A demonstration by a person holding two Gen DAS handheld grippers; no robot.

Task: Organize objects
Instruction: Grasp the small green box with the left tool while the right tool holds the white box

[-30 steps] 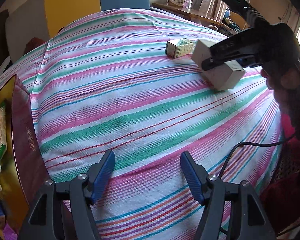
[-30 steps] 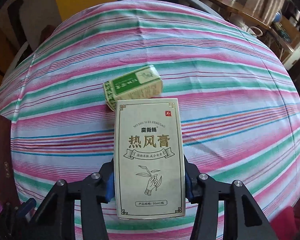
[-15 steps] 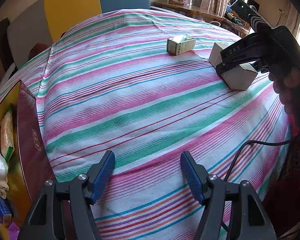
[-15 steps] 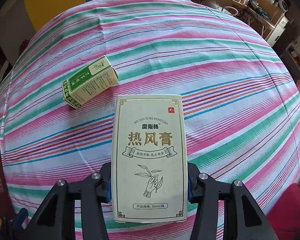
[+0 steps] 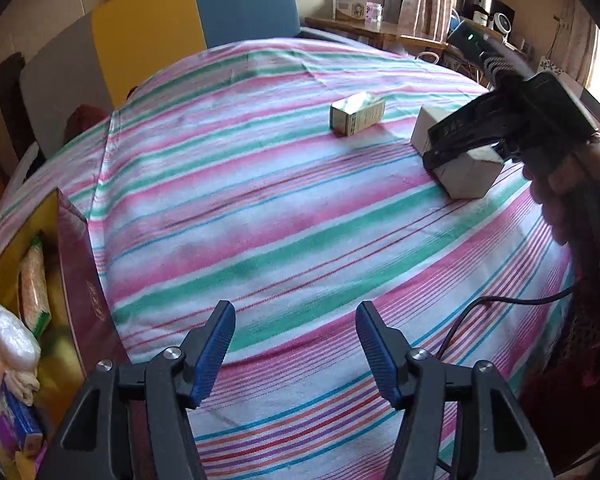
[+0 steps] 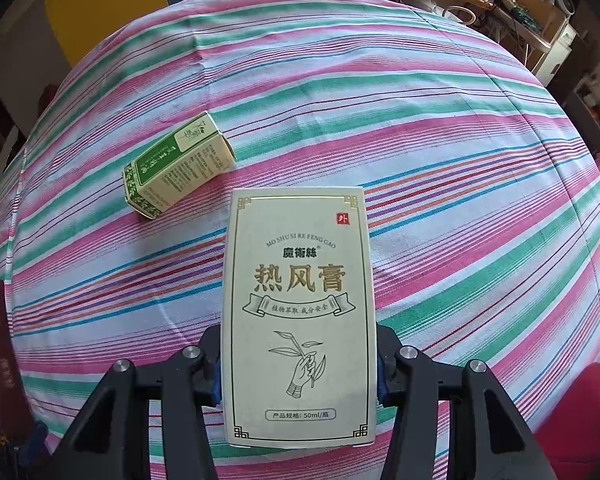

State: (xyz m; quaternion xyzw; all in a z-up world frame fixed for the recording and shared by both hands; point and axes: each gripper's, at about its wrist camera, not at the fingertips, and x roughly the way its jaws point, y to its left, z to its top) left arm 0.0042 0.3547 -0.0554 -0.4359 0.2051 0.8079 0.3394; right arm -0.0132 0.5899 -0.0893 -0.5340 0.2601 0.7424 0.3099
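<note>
The right claw (image 6: 298, 364) clamps a cream ointment box (image 6: 300, 312) by its long sides, its blue pads pressed flat against the cardboard, and in the left wrist view the box sits low over, perhaps touching, the striped cloth (image 5: 260, 216) of the counter. A smaller green box (image 6: 178, 174) lies on its side just beyond and to the left. The left claw (image 5: 296, 346) hangs wide open and empty near the counter's front edge, beside an open maroon carton (image 5: 80, 264) holding packets.

The risk appears twofold: thin cardboard could buckle under the squeeze, and a release made with the box tilted could leave it toppling into the green box or skidding on the loose cloth.

Against the frame a second ago, the cream box has come down from mid-air toward the cloth and now sits to the right of the green box, which then lay directly ahead of it. The left claw has kept its spread.
</note>
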